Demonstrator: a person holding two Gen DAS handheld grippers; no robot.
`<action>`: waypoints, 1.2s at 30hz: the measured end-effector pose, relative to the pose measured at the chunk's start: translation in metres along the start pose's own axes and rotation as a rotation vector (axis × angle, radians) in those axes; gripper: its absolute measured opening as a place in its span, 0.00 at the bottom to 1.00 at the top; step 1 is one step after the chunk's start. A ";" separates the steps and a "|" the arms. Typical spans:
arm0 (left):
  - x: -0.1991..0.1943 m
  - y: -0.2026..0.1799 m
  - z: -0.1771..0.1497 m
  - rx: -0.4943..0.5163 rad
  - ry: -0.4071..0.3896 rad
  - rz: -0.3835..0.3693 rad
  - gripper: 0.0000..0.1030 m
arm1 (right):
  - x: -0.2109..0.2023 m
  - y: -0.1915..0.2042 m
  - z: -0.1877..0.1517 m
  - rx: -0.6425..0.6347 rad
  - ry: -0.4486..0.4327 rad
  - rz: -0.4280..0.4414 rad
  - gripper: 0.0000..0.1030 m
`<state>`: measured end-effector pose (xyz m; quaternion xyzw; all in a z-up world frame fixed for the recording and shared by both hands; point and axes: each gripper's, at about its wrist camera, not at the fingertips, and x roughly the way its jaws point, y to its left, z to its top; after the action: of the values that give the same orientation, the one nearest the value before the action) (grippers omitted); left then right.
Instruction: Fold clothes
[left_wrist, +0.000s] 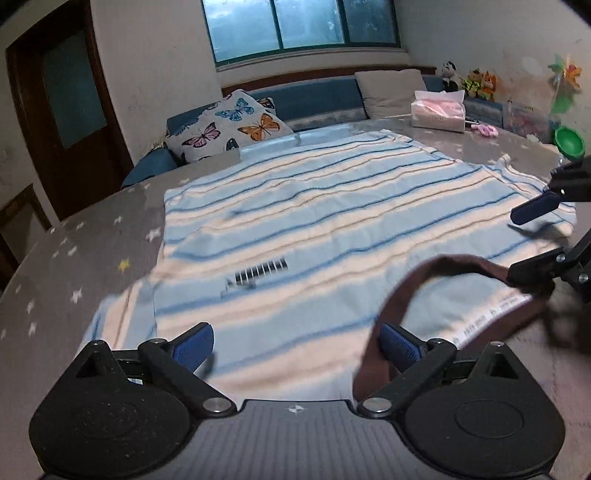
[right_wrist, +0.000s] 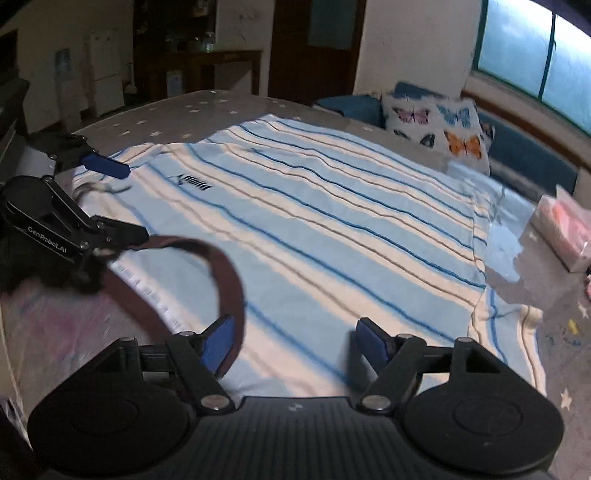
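Motion blur smears the near edge of the striped shirt (left_wrist: 303, 221), so its collar (left_wrist: 436, 269), a dark brown band curling up off the fabric, is hard to read; printed tape lettering inside it is illegible. Shirt lies spread flat on the table (left_wrist: 74, 258), front up, small dark logo (left_wrist: 258, 273) on the chest. Left tongs (left_wrist: 297, 341) hover low over the near hem area, jaws spread wide, gripping nothing. Right tongs (right_wrist: 291, 338) likewise spread apart and empty, over the shirt next to the collar. Collar band crosses in front of the right tongs' left finger in the right wrist view. Each tool's body cuts off the bottom of its own view. Tissue pack (left_wrist: 439, 110) sits on the far table edge, past the shirt. Butterfly pillow (left_wrist: 229, 125) rests on the blue sofa (left_wrist: 314, 96) behind the table. Green bowl (left_wrist: 570, 142) and plush toys (left_wrist: 469, 79) at far right, small and fuzzy.
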<state>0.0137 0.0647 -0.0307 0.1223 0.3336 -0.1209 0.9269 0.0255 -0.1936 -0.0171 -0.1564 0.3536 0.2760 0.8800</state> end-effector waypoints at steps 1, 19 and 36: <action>-0.003 0.001 -0.005 -0.014 0.000 -0.006 0.98 | -0.003 0.000 -0.003 0.013 0.003 0.007 0.72; -0.015 0.005 0.023 -0.144 -0.050 -0.032 1.00 | -0.056 -0.073 -0.039 0.372 -0.051 -0.044 0.73; 0.024 -0.069 0.064 -0.070 -0.007 -0.134 1.00 | -0.065 -0.142 -0.073 0.543 -0.079 -0.333 0.59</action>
<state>0.0487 -0.0235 -0.0084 0.0665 0.3419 -0.1714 0.9216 0.0320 -0.3655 -0.0103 0.0393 0.3494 0.0295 0.9357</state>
